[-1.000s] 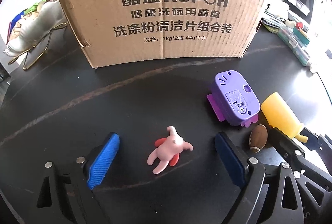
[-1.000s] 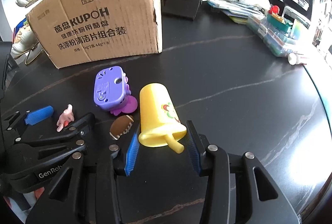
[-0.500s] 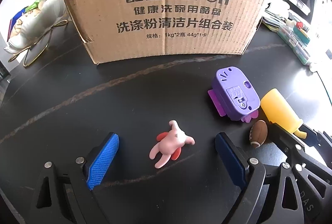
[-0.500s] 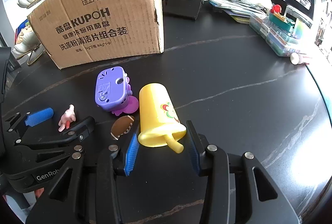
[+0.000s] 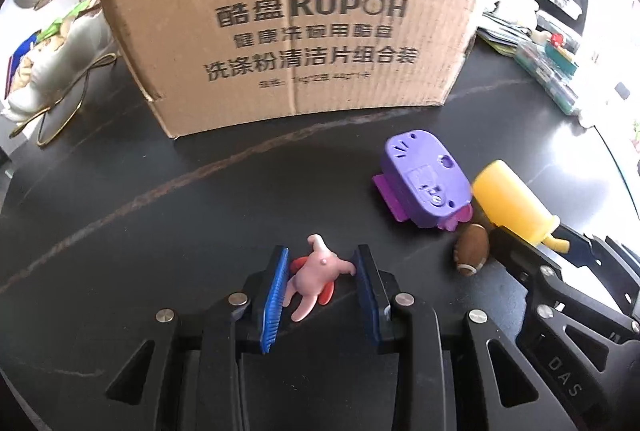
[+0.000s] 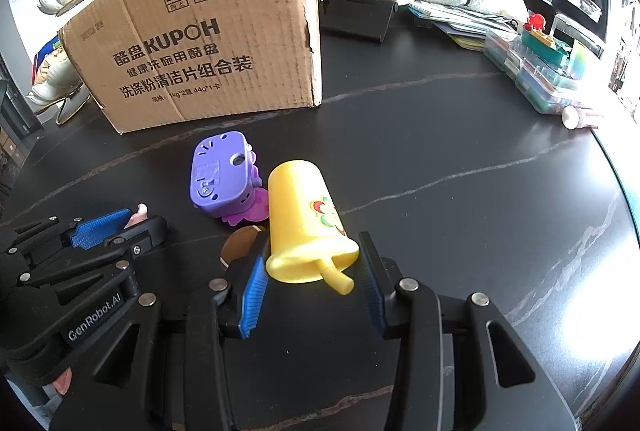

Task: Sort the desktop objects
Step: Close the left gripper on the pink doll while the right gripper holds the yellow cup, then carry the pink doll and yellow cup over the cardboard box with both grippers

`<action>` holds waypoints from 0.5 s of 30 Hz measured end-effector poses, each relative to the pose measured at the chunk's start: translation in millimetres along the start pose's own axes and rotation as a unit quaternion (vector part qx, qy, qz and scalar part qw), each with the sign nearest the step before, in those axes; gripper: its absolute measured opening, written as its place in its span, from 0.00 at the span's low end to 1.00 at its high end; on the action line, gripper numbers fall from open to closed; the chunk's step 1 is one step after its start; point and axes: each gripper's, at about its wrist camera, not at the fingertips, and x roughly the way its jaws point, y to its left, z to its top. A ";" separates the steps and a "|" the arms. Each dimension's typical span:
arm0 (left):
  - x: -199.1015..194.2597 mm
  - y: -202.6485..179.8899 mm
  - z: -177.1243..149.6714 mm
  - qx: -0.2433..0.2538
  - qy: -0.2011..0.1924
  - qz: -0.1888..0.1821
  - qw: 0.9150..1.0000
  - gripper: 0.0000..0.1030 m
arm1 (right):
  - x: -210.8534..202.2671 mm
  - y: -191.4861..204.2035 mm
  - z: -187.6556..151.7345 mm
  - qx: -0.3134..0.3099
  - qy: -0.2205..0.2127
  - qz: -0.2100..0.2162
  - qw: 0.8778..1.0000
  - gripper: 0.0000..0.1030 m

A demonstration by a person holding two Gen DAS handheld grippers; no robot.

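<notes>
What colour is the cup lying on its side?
Yellow, with a flower print; the cup shows best in the right wrist view.

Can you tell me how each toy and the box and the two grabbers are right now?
pink figure: lying flat, pinched.
left gripper: shut on the pink figure.
yellow cup: tipped on its side, straw toward the camera.
right gripper: shut on the yellow cup.
purple toy: lying face down.
toy football: lying loose.
cardboard box: standing upright.

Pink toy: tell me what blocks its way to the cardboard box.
Nothing visible does. The pink toy sits in the left claw, and only bare black table lies between it and the box.
</notes>
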 end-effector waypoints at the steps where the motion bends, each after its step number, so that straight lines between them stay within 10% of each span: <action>1: 0.0 -1.8 -0.3 0.000 -0.001 0.002 1.000 0.29 | 0.1 0.6 0.1 -0.001 -0.001 0.000 1.000 0.38; 15: -32.7 -2.5 -5.4 0.005 -0.027 -0.021 0.999 0.29 | -18.2 6.8 6.2 -0.003 -0.026 0.000 1.000 0.38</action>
